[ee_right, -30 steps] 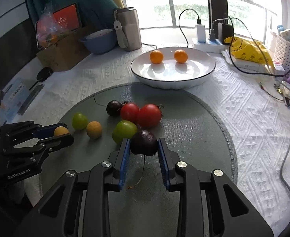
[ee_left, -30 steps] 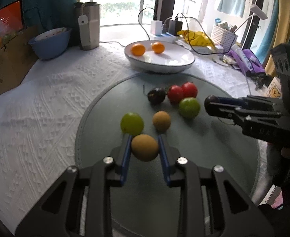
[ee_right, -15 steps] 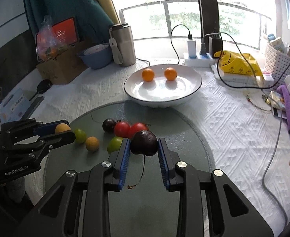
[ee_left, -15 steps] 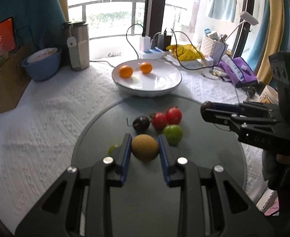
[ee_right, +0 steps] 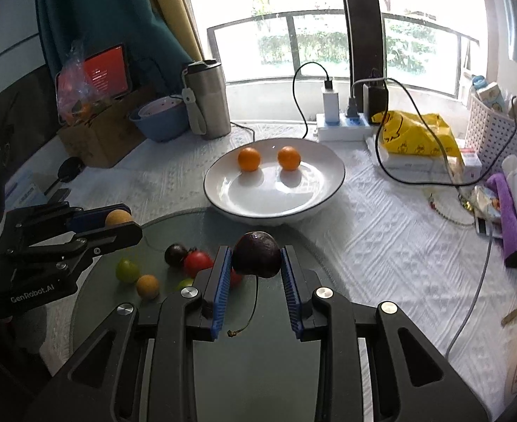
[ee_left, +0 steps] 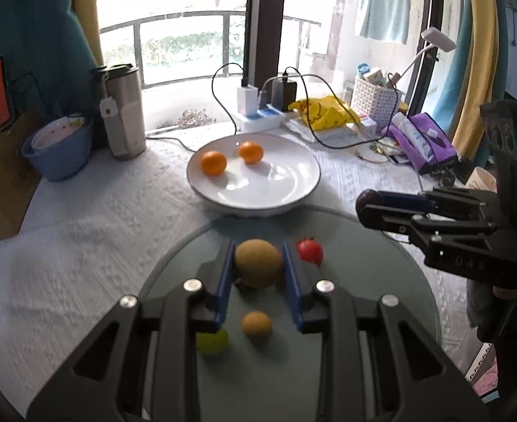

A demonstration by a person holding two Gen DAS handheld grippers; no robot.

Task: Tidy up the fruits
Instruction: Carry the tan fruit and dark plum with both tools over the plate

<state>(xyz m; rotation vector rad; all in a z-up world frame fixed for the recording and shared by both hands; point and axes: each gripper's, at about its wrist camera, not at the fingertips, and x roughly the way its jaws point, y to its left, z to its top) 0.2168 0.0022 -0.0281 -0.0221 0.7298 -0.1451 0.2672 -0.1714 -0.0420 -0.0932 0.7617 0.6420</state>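
The left claw [ee_left: 258, 263] pinches a tan fruit [ee_left: 258, 263] above the glass surface [ee_left: 364, 316]; the right claw [ee_right: 256, 258] pinches a dark cherry [ee_right: 256, 254], stem dangling. Beyond both sits a white plate [ee_right: 314, 197] holding two oranges [ee_right: 249, 159], loose fruit below.

- The plate [ee_right: 274, 207] sat on the tablecloth [ee_right: 381, 232], just behind the round mat [ee_right: 258, 369].
- Two oranges [ee_right: 249, 159] lay side by side in the plate's far half.
- Loose fruits [ee_right: 197, 263] clustered on the mat's left part.
- A tumbler [ee_right: 207, 100] and a bowl [ee_right: 159, 121] stood behind-left of the plate.
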